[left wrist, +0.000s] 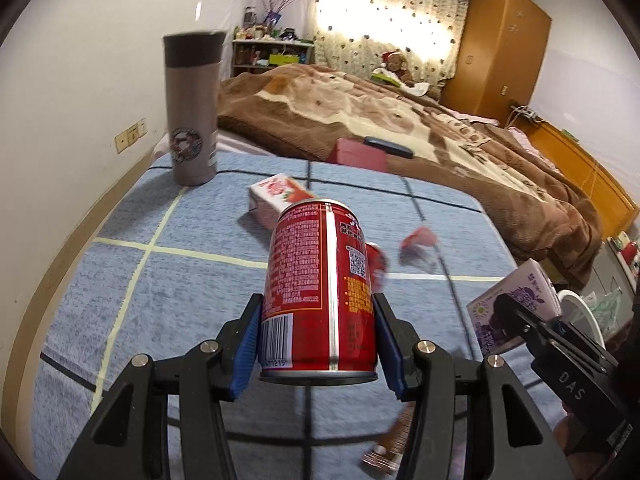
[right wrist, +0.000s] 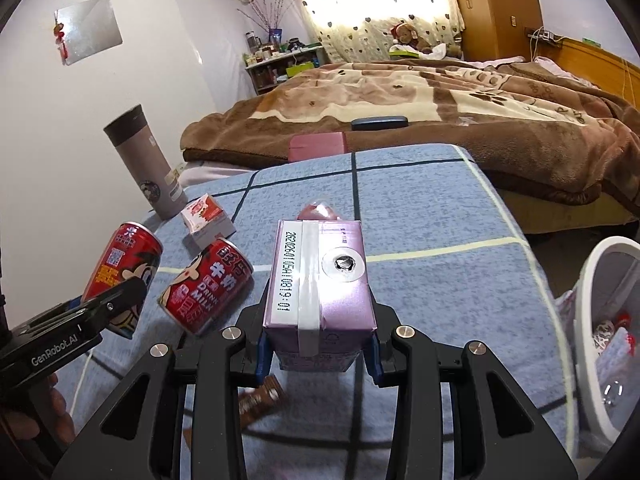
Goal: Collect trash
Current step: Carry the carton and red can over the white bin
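Over a blue checked counter, both grippers carry trash toward the bin.

Left gripper (left wrist: 318, 344) has its jaws clamped on a red can (left wrist: 320, 288); right gripper (right wrist: 318, 346) grips a purple carton (right wrist: 320, 276). White bin (right wrist: 588, 280) beside the counter (right wrist: 440, 220) already holds scraps. Left to collect, it seems: another can (right wrist: 206, 292), a small carton (right wrist: 208, 216), wrappers.
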`<state>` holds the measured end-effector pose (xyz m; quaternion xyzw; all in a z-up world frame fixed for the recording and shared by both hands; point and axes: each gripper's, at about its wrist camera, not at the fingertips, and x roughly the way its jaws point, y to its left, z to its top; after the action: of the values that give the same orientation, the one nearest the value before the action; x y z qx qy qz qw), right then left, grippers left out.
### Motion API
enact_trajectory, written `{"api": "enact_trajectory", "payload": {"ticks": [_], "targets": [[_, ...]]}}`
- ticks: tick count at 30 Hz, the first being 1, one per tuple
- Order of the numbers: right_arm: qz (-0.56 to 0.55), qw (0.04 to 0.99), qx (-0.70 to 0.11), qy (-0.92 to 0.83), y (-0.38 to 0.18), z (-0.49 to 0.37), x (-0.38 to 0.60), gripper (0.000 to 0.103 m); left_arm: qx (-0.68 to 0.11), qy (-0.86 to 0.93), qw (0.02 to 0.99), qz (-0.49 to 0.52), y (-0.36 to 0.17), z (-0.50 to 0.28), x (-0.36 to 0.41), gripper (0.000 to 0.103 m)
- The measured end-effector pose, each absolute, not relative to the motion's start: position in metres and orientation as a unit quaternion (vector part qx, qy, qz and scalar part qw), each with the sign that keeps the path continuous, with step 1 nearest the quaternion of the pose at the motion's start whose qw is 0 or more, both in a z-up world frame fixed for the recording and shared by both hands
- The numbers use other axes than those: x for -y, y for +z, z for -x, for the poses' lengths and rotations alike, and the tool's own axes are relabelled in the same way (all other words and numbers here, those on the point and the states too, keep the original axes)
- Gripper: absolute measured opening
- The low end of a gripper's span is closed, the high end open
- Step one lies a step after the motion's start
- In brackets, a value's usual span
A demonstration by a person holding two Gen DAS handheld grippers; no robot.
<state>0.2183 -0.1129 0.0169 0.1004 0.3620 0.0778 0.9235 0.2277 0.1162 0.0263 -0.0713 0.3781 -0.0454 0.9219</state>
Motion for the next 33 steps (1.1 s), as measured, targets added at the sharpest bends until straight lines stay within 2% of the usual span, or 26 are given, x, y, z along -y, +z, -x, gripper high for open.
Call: {"api": "enact_trajectory", "payload": {"ticks": [33], "targets": [[-0.097, 0.945, -0.312, -0.02, 0.042, -0.158, 0.246, 0.037, -0.359, -0.216, 0.908, 0.002, 0.049, -0.186, 0.087, 0.054]]}}
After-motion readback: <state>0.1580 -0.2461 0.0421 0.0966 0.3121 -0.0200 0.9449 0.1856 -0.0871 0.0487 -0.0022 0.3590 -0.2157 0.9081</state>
